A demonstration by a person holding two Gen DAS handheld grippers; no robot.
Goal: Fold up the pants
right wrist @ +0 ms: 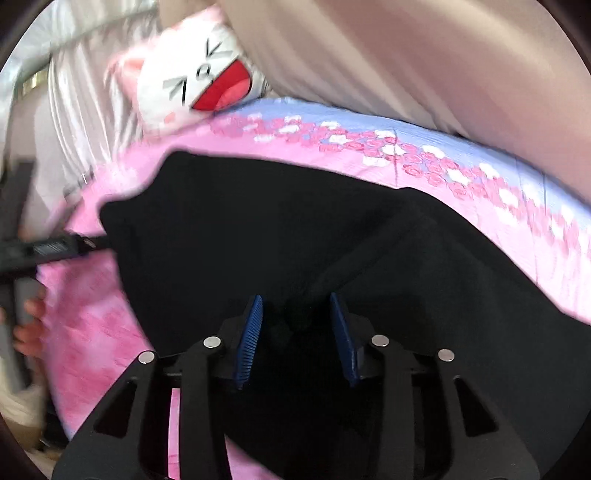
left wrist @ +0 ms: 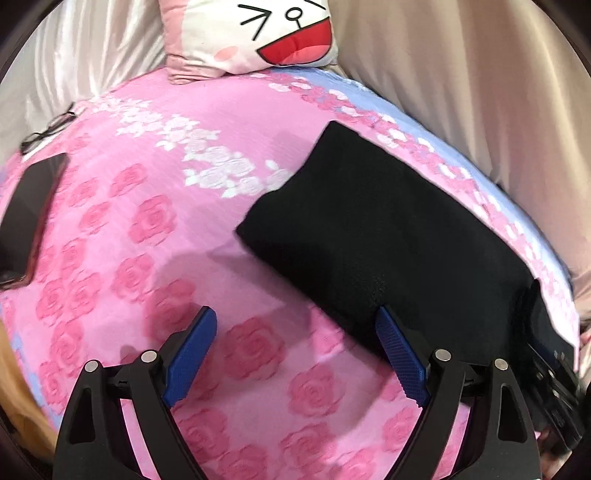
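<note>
The black pants (left wrist: 384,229) lie folded into a thick rectangle on the pink rose-print bedspread (left wrist: 155,221), right of centre in the left wrist view. My left gripper (left wrist: 295,321) is open and empty, its right pad touching the near edge of the pants. In the right wrist view the pants (right wrist: 295,229) fill the middle. My right gripper (right wrist: 295,306) is partly open over the black cloth, with fabric bunched between its blue pads (right wrist: 251,332); I cannot tell if it pinches it. The right gripper's body shows at the left wrist view's right edge (left wrist: 550,365).
A cartoon-face pillow (left wrist: 258,33) leans at the head of the bed against satin drapes (left wrist: 461,92). A dark phone or tablet (left wrist: 29,218) and eyeglasses (left wrist: 48,129) lie on the bed's left side. The left gripper's body and a hand show at the right wrist view's left edge (right wrist: 44,251).
</note>
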